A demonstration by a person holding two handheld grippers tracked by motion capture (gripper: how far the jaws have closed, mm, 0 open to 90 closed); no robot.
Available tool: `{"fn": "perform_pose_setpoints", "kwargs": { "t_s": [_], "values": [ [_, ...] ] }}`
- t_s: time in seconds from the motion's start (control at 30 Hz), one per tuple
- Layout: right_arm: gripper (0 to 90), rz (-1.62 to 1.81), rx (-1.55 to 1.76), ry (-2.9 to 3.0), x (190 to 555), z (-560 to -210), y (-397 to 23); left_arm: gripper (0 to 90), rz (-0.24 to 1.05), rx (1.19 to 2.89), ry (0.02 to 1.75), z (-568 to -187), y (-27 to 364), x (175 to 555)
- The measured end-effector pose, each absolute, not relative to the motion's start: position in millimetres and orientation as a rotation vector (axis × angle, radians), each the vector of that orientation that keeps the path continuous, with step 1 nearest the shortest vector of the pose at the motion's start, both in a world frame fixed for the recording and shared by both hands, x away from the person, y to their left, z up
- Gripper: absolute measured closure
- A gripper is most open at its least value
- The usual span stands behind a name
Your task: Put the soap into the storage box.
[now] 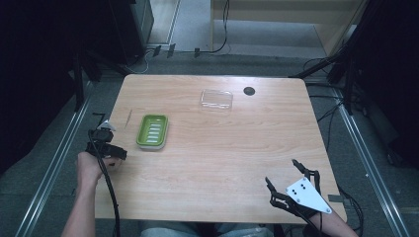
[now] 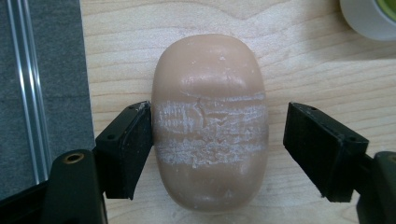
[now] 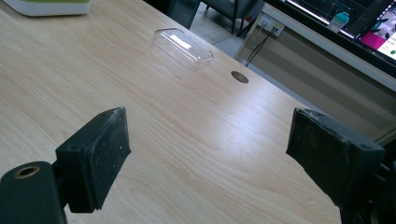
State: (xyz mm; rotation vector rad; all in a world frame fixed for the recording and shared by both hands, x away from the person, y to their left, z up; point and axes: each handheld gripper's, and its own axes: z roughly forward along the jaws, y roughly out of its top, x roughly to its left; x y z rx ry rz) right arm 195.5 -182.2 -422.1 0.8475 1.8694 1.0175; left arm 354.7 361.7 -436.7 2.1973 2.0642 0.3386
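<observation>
pinkish-tan bar of soap [image 2: 210, 126] lies at the table's left edge in the left gripper view, long axis running up the frame between the part-closed jaws of the left gripper [image 2: 217, 149], one pad touching its side, the other just clear.

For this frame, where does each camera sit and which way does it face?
High view: above the person's side, looking forward and down on the table; both forearms, left claw, right claw.
Left gripper view: on the left claw, looking down at a soap bar; both jaws.
Right gripper view: on the right claw, facing across the table; both jaws.
Shared: clear lid, green soap dish.
</observation>
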Motion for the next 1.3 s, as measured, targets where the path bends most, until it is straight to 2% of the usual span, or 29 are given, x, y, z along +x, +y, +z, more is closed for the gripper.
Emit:
{"fn": "perform_pose_setpoints", "kwargs": {
  "t_s": [0.2, 1.3],
  "values": [
    [13.1, 1.017, 0.847, 1.869, 195.7, -422.1, -182.0, 31.6, 0.353, 2.194, 2.072, -439.7, 364.2, 354.0],
    [13.2, 1.018, 0.849, 1.867, 196.0, -422.1, -182.1, 33.8, 0.295, 2.150, 2.064, -447.8, 368.7, 351.8]
  ]
}}
